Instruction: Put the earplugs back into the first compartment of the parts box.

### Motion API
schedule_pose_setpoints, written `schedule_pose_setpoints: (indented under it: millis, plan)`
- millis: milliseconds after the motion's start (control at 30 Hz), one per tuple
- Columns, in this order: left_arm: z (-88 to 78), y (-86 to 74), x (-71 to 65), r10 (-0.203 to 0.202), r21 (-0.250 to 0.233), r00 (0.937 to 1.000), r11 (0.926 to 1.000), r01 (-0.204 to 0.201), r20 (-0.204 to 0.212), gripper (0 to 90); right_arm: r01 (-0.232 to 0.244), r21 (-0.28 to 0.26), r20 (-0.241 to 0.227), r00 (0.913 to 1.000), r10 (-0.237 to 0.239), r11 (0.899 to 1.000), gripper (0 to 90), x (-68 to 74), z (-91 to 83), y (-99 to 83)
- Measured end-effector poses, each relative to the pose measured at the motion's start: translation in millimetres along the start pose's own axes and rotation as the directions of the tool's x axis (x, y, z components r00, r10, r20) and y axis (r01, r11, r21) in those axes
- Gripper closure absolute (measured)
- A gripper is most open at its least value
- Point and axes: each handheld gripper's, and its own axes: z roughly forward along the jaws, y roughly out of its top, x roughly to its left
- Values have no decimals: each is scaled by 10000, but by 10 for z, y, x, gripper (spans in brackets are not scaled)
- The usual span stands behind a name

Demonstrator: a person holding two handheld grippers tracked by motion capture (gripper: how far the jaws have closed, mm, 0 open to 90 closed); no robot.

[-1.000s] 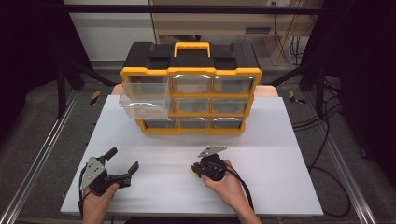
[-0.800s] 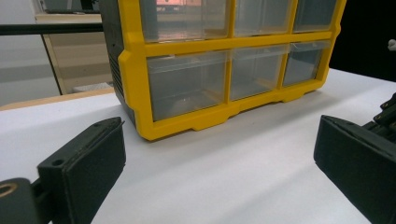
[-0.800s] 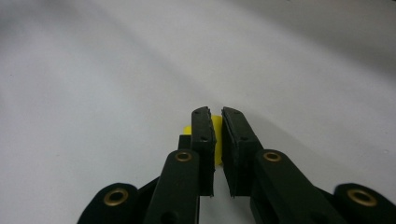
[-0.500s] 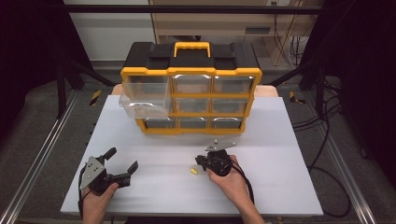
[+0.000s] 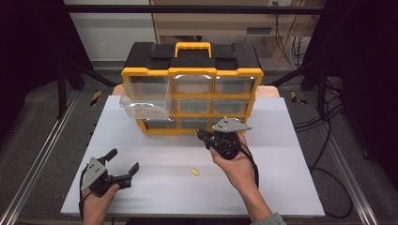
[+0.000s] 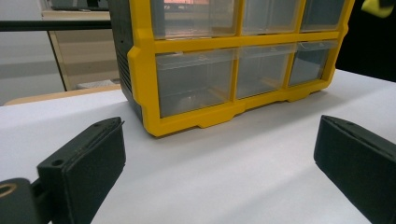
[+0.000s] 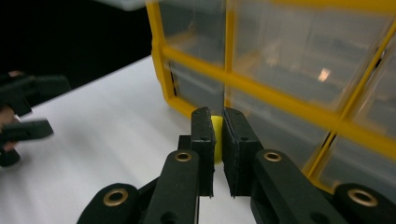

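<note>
A yellow and black drawer organizer [image 5: 192, 93] stands at the back of the white table [image 5: 281, 187], with its top-left clear drawer [image 5: 143, 105] pulled out. My right gripper [image 5: 206, 137] hangs above the table just in front of the organizer's bottom row. In the right gripper view it [image 7: 218, 119] is shut on a small yellow piece [image 7: 217, 135]. A second small yellow piece [image 5: 194, 172] lies on the table below the right hand. My left gripper [image 5: 124, 160] rests at the front left, open with nothing between its fingers [image 6: 84, 172].
The organizer's clear drawers [image 6: 196, 79] face me in several rows; the ones in front of my right gripper [image 7: 280, 88] are closed. Metal rails run along both sides of the table. Cables lie on the floor at the right.
My right gripper has risen from the table and moved toward the organizer with the yellow piece in it. The other yellow piece stays on the table. The left gripper has not moved.
</note>
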Motion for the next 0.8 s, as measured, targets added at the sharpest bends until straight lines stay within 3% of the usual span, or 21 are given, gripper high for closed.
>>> schedule_pose_setpoints:
  millis: [67,100,300,533,567,800]
  plan:
    - [2,-1,0,5,8,10000,10000,-5,4,18,54,-144,21,10000,-54,9999,838,3,-22,56]
    - [2,-1,-2,2,6,10000,10000,-2,16,18,112,-431,-22,9999,-113,9990,837,14,-59,180]
    - [3,0,-2,6,-3,10000,10000,-6,29,18,545,-1000,45,9985,-543,9935,836,94,-105,499]
    - [5,-1,-6,-7,-3,10000,10000,7,53,18,1055,-1407,196,9944,-1038,9844,836,181,-144,849]
    - [8,-2,-6,-5,9,10000,10000,5,66,18,1195,-1486,188,9928,-1180,9817,835,205,-146,969]
    - [12,-3,-12,11,31,10000,10000,-11,73,18,1371,-1936,70,9904,-1384,9714,835,305,-118,1335]
